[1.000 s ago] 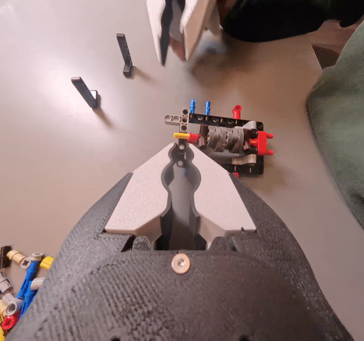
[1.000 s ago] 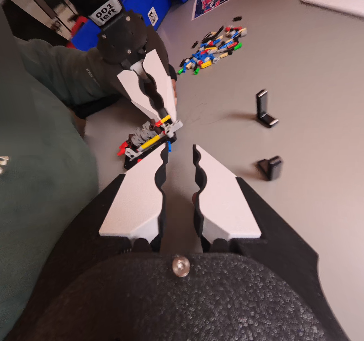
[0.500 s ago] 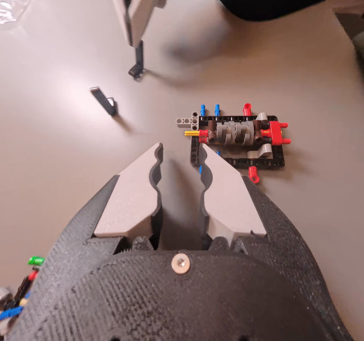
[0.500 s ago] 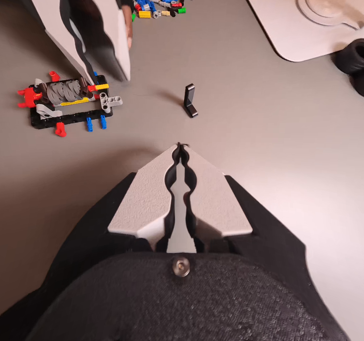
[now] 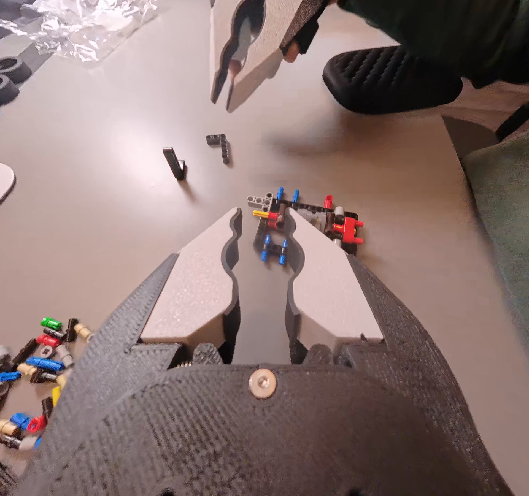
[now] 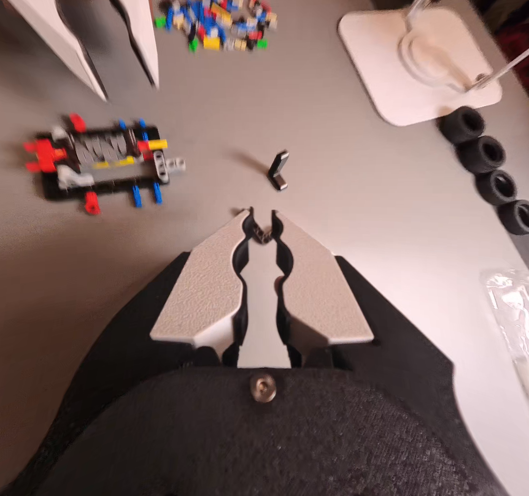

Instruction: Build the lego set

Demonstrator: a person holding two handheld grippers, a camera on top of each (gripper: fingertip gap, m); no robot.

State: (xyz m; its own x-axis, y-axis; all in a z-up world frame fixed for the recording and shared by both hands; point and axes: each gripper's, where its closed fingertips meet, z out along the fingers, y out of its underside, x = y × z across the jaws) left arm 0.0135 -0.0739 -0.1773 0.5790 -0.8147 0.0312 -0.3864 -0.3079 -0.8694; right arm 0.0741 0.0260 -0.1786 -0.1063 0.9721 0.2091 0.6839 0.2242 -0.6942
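The partly built lego frame, black with grey gears, red and blue pins, lies on the grey table; it also shows in the right wrist view. My left gripper is open and empty, its right finger over the frame's near corner. It shows at the top left of the right wrist view. One black L-shaped beam stands upright. A second L-beam lies flat on the table. My right gripper hovers above it, jaws narrowly apart, the beam showing through the gap.
A pile of loose coloured pieces lies at the near left. Several black tyres line the table edge beside a white stand base. Crumpled clear plastic lies far left. A black chair armrest and green cloth are at the right. The gap from one gripper's tips to the other's is roughly 12 centimetres.
My left gripper let go of the frame, opened and came back over its corner. My right gripper shut on an L-beam, then parted its jaws; that beam now lies flat.
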